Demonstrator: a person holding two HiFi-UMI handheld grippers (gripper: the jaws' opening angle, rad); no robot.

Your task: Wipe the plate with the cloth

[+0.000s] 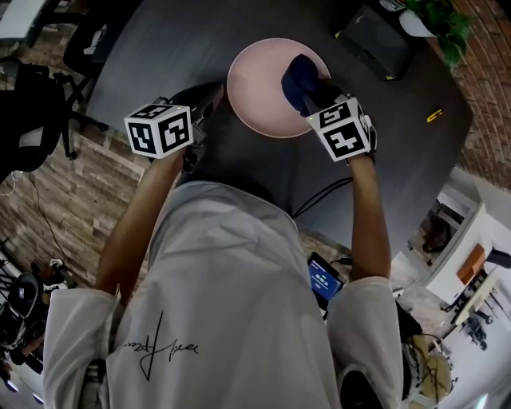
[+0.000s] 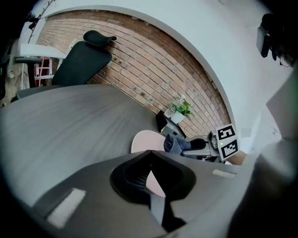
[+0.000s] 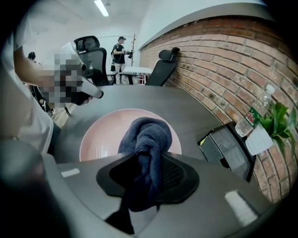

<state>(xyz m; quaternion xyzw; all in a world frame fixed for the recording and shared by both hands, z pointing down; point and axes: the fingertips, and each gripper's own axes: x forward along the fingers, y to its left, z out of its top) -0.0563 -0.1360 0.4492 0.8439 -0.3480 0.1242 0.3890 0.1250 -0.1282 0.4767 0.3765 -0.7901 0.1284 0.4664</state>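
Note:
A pink plate [image 1: 259,88] lies on the dark round table [image 1: 160,56]. My right gripper [image 1: 315,96] is shut on a bunched dark blue cloth [image 1: 297,78], which rests on the plate's right half. In the right gripper view the cloth [image 3: 146,135] bulges out from between the jaws of the right gripper [image 3: 149,153] over the plate [image 3: 102,135]. My left gripper [image 1: 209,100] is at the plate's left rim. In the left gripper view that gripper [image 2: 149,153] has its tips together, with a pink sliver of the plate [image 2: 142,141] between the pads. The cloth [image 2: 171,144] shows beyond.
A black box [image 1: 375,40] sits on the table's far right, beside a potted plant [image 1: 439,24] and a water bottle [image 3: 247,121]. A small yellow item [image 1: 434,115] lies near the right edge. Office chairs [image 2: 81,62] stand behind the table. A brick wall [image 3: 223,60] runs alongside.

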